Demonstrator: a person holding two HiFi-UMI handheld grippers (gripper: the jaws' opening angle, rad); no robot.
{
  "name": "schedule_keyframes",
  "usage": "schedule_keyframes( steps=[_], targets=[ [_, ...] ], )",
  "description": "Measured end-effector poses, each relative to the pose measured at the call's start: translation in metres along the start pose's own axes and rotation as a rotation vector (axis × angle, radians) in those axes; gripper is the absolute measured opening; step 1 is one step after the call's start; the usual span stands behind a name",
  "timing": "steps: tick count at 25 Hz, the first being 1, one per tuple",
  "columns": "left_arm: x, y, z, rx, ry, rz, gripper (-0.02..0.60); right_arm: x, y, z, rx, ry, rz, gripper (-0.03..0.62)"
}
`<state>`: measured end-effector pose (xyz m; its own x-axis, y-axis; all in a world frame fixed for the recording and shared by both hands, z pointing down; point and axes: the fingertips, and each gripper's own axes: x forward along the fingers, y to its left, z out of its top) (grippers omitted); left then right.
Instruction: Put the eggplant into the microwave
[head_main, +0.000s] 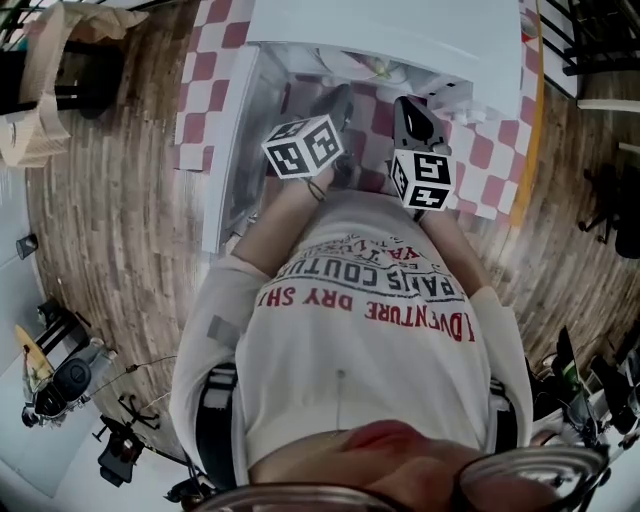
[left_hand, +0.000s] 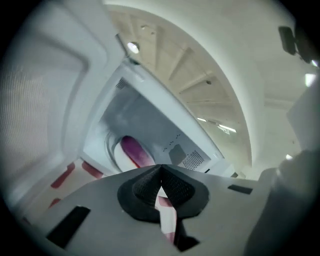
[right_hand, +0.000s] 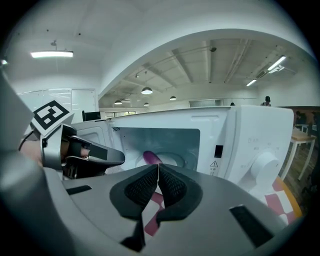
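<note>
Even, bright overhead light fills the room. In the right gripper view a long white ceiling light strip (right_hand: 51, 53) glows at upper left, and round ceiling lamps (right_hand: 146, 90) shine far behind. That view is crisp in the distance, while the grey right tool (right_hand: 158, 172), near the lens, is soft. The open cavity of the white microwave (right_hand: 250, 135) is dimmer, a cool grey. The left gripper view is hazy and smeared throughout, with a small bright lamp (left_hand: 132, 47) flaring near the top. Both gripper views bulge like a fisheye and darken to black at the corners. In the head view the wooden plank floor (head_main: 110, 220) bends round the edges. Shadows are faint.
</note>
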<state>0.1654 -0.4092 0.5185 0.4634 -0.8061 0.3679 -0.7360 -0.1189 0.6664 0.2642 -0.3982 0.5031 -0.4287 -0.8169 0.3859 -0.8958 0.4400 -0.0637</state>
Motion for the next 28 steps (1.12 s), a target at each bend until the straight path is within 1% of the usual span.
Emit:
schedule_keyframes(
  steps=[2,4,8,10,11,12,13,16,19,23,28],
  targets=[
    [-0.010,-0.014,0.011,0.149,-0.038,-0.012,0.026,-0.006,0.005,0.009,-0.009,-0.027,0.010,0.028],
    [-0.020,-0.026,0.023,0.303,-0.078,-0.008,0.026,-0.011,0.010,0.019,-0.015,-0.058,0.023,0.026],
    [-0.040,-0.046,0.037,0.620,-0.150,0.042,0.026,-0.018,0.024,0.030,-0.033,-0.101,0.049,0.026],
    [-0.046,-0.053,0.042,0.734,-0.187,0.067,0.027,-0.018,0.030,0.033,-0.045,-0.111,0.059,0.026],
    [-0.048,-0.054,0.043,0.766,-0.199,0.075,0.028,-0.018,0.032,0.034,-0.051,-0.114,0.061,0.026],
    [-0.049,-0.054,0.043,0.780,-0.206,0.077,0.028,-0.019,0.034,0.035,-0.057,-0.118,0.062,0.026],
    [-0.050,-0.053,0.043,0.778,-0.208,0.074,0.028,-0.019,0.036,0.037,-0.065,-0.121,0.062,0.026],
    [-0.051,-0.053,0.047,0.747,-0.218,0.050,0.028,-0.018,0.038,0.040,-0.089,-0.127,0.056,0.026],
    [-0.050,-0.057,0.049,0.759,-0.228,0.028,0.028,-0.018,0.037,0.040,-0.099,-0.122,0.045,0.026],
    [-0.048,-0.063,0.045,0.766,-0.219,-0.003,0.028,-0.020,0.036,0.041,-0.098,-0.123,0.031,0.026],
    [-0.043,-0.060,0.046,0.762,-0.218,0.002,0.028,-0.016,0.036,0.042,-0.115,-0.121,0.033,0.026]
  ],
)
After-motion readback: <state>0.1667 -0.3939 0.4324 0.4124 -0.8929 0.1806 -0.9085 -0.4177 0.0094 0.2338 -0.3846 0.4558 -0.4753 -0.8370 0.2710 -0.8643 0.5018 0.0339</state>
